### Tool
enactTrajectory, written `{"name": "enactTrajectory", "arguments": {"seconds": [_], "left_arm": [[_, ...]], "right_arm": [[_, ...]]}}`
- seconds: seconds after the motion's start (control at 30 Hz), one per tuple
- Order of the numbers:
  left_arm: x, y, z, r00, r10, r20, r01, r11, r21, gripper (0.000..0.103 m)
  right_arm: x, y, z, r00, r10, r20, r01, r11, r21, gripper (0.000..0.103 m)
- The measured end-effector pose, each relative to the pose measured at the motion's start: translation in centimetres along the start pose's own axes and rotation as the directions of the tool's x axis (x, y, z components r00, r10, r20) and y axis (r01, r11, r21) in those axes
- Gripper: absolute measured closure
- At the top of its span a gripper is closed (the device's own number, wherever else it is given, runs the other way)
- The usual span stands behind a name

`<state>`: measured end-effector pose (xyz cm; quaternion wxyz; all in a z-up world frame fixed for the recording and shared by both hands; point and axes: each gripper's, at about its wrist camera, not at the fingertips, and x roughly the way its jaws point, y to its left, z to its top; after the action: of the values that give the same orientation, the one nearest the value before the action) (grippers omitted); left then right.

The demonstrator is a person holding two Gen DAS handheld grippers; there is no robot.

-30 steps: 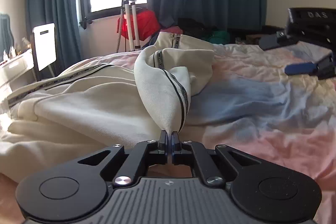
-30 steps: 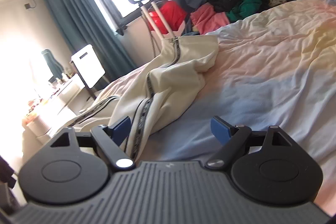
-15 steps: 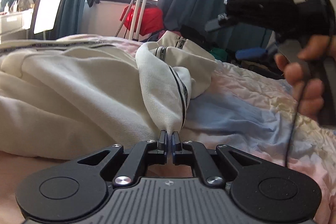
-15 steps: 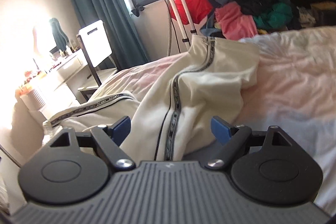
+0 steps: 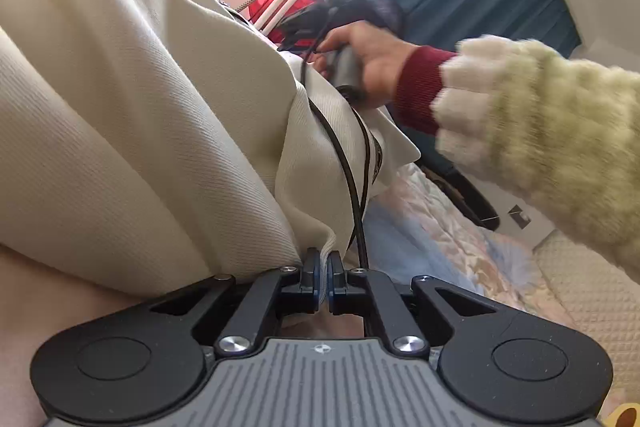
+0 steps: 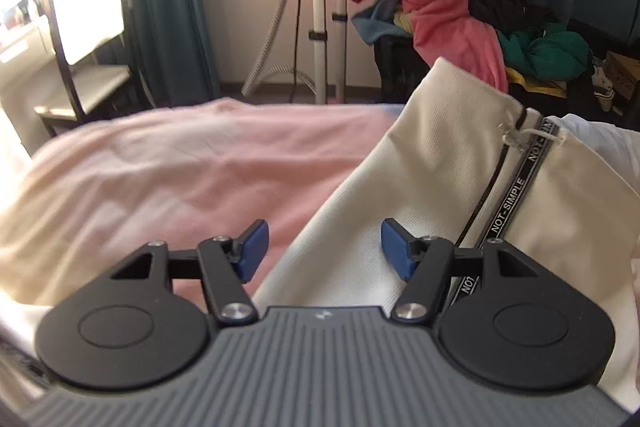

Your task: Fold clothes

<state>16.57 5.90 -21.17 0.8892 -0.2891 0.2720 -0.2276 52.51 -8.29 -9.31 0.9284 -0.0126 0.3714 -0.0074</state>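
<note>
A cream garment [image 5: 132,131] with a black printed side stripe lies on the bed. My left gripper [image 5: 322,269] is shut on its ribbed edge, and the cloth rises in a big fold to the left. My right gripper [image 6: 322,247] is open, its blue pads [image 6: 252,245] just above the garment's far end [image 6: 432,163], near the stripe [image 6: 516,195] and a loose drawstring. In the left wrist view the person's hand [image 5: 372,55] holds the right gripper over the garment, with a black cable [image 5: 344,163] trailing down.
The bed has a pink and blue sheet [image 6: 192,171]. Beyond its far edge stand a white tripod stand [image 6: 326,7], a chair [image 6: 88,27], teal curtains and a heap of coloured clothes [image 6: 460,19]. A fuzzy sleeve [image 5: 552,131] crosses the left wrist view.
The right gripper has moved forward over the garment's far end and come low to it. The left gripper, still shut on the edge, has tilted and dropped closer to the cloth.
</note>
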Motion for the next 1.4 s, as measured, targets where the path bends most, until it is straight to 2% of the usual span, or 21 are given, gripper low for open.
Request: {"name": "enactTrajectory", "arguments": {"seconds": [0.1,0.13,0.17,0.2,0.33,0.43,0.57,0.6,0.67,0.8,0.9,0.97,1.03,1.1,1.23,1.37,1.4], "left_arm": [[0.1,0.9,0.0,1.0,-0.029,0.006,0.029,0.999,-0.025,0.098],[0.1,1.1,0.0,0.999,-0.037,0.007,0.037,0.999,-0.032,0.098],[0.1,1.3,-0.1,0.999,-0.039,0.009,0.04,0.999,-0.033,0.098],[0.1,1.4,-0.1,0.999,-0.04,0.01,0.04,0.999,-0.032,0.098],[-0.3,1.2,-0.4,1.0,-0.022,0.014,0.022,1.0,-0.021,0.098],[-0.6,1.0,-0.7,1.0,-0.007,0.019,0.007,1.0,-0.009,0.099],[-2.0,-0.4,-1.0,0.998,0.021,0.057,-0.024,0.997,0.069,0.099],[-2.4,-0.7,-1.0,0.997,0.024,0.069,-0.029,0.996,0.082,0.099],[-3.4,-1.2,-1.0,0.995,0.022,0.094,-0.032,0.994,0.1,0.099],[-5.9,-2.3,-1.0,0.99,0.011,0.139,-0.03,0.991,0.131,0.098],[-7.5,-4.0,-1.4,0.99,0.014,0.144,-0.037,0.987,0.158,0.098],[-8.0,-5.3,-1.5,0.989,0.051,0.138,-0.077,0.979,0.189,0.098],[-8.0,-5.6,-1.9,0.988,0.079,0.132,-0.105,0.974,0.2,0.098],[-8.1,-6.1,-2.4,0.984,0.118,0.132,-0.146,0.963,0.228,0.099],[-8.1,-7.2,-2.2,0.971,0.206,0.125,-0.234,0.93,0.284,0.1],[-8.8,-7.4,-1.6,0.967,0.231,0.11,-0.253,0.921,0.295,0.1],[-9.1,-7.4,-1.5,0.967,0.231,0.11,-0.254,0.92,0.297,0.098]], "right_arm": [[2.0,0.3,-0.3,0.997,-0.074,0.002,0.074,0.996,-0.039,0.042],[1.7,0.1,-0.3,0.996,-0.084,0.012,0.085,0.996,-0.022,0.059],[1.4,-0.2,-0.3,0.995,-0.095,0.022,0.095,0.995,-0.005,0.084],[1.0,-0.5,-0.4,0.994,-0.106,0.031,0.105,0.994,0.012,0.091],[-3.3,-2.6,-0.2,0.989,-0.119,0.093,0.112,0.99,0.08,0.095],[-8.8,-6.6,-0.9,0.981,-0.12,0.153,0.095,0.982,0.163,0.095],[-16.3,-12.0,-1.8,0.964,-0.128,0.233,0.062,0.961,0.27,0.095],[-17.9,-13.9,-2.7,0.959,-0.137,0.246,0.052,0.945,0.323,0.095],[-20.5,-18.1,-5.8,0.952,-0.159,0.262,0.028,0.896,0.442,0.095],[-25.4,-26.2,-13.7,0.956,-0.168,0.242,-0.039,0.743,0.669,0.095],[-27.1,-29.9,-20.3,0.976,-0.105,0.189,-0.073,0.664,0.744,0.095],[-27.1,-30.9,-23.9,0.989,-0.031,0.145,-0.095,0.623,0.777,0.095],[-26.9,-31.8,-26.8,0.992,0.036,0.117,-0.117,0.565,0.816,0.095],[-27.0,-32.5,-29.0,0.985,0.108,0.134,-0.169,0.451,0.877,0.094],[-27.4,-33.1,-30.2,0.967,0.16,0.2,-0.244,0.333,0.911,0.093],[-27.4,-33.4,-30.4,0.973,0.118,0.197,-0.224,0.304,0.926,0.093],[-27.5,-33.3,-30.7,0.976,0.111,0.186,-0.21,0.282,0.936,0.093]]}}
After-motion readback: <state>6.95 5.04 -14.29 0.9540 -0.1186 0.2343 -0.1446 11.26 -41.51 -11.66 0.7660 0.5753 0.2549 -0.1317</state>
